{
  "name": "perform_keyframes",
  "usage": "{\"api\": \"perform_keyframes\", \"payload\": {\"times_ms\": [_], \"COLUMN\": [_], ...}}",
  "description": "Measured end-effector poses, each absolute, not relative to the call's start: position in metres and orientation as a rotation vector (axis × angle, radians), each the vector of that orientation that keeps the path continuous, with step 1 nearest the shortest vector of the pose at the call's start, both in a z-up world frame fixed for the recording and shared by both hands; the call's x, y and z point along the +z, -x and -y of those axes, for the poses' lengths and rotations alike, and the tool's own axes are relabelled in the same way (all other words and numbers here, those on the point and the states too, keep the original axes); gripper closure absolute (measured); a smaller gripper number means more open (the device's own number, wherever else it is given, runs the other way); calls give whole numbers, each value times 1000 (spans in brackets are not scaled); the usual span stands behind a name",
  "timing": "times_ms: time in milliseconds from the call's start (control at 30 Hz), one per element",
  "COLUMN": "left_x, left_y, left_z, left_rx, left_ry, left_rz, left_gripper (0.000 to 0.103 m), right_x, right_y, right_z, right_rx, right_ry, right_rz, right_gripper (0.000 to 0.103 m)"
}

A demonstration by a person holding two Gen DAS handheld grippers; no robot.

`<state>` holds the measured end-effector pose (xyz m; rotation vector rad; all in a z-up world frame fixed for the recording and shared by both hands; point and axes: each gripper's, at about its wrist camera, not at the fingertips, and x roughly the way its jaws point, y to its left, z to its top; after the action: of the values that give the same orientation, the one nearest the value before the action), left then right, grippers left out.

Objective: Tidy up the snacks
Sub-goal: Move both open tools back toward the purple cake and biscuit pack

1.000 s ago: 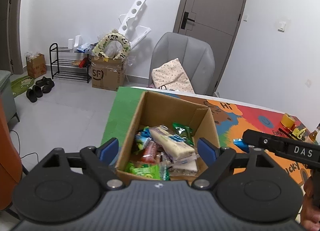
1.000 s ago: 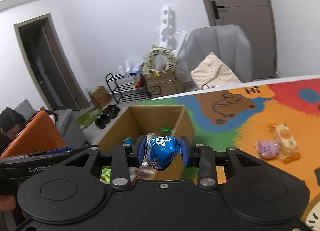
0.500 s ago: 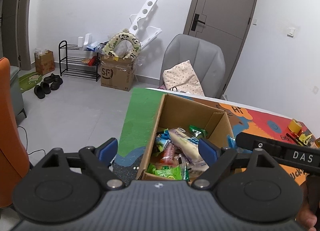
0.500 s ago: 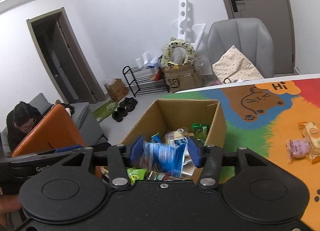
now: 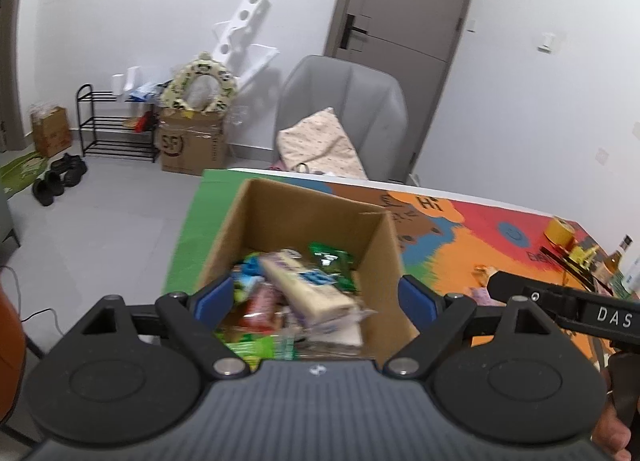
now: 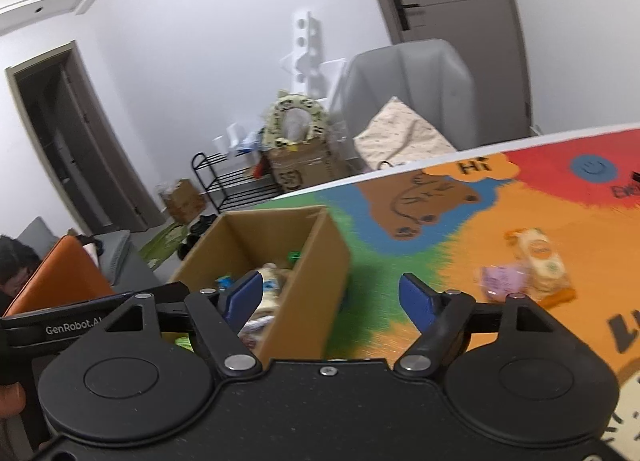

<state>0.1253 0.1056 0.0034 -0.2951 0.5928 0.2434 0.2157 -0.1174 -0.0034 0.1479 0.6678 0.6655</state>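
Note:
An open cardboard box (image 5: 372,261) (image 6: 316,261) stands on the colourful mat, filled with several snack packets (image 5: 308,285). My left gripper (image 5: 314,297) hovers open over the box's near side with nothing between its fingers. My right gripper (image 6: 332,295) sits over the box's right wall, its jaws opening, with nothing between them. The blue packet it held is no longer in its jaws. On the orange part of the mat lie a purple packet (image 6: 502,279) and an orange-and-white packet (image 6: 540,261), right of the right gripper.
A yellow tape roll (image 5: 560,231) and bottles (image 5: 618,255) stand at the table's far right. A grey chair (image 5: 344,117) with a cushion stands behind the table. A person (image 6: 12,265) sits by an orange chair (image 6: 60,281) at the left.
The right gripper opened and the blue packet left its jaws over the box; it then swung right toward the mat. The left gripper stayed open above the box.

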Motion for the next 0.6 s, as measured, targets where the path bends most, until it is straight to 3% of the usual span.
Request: {"api": "perform_keyframes", "payload": {"times_ms": [600], "left_x": [-1], "left_y": [-170], "left_z": [-33], "left_rx": [111], "left_ry": [267], "left_rz": [-621], "left_gripper": [10], "right_x": [-6], "right_y": [-227], "right_z": [199], "right_rx": [504], "right_ry": [-184], "right_rz": [-651], "right_gripper": [4]}}
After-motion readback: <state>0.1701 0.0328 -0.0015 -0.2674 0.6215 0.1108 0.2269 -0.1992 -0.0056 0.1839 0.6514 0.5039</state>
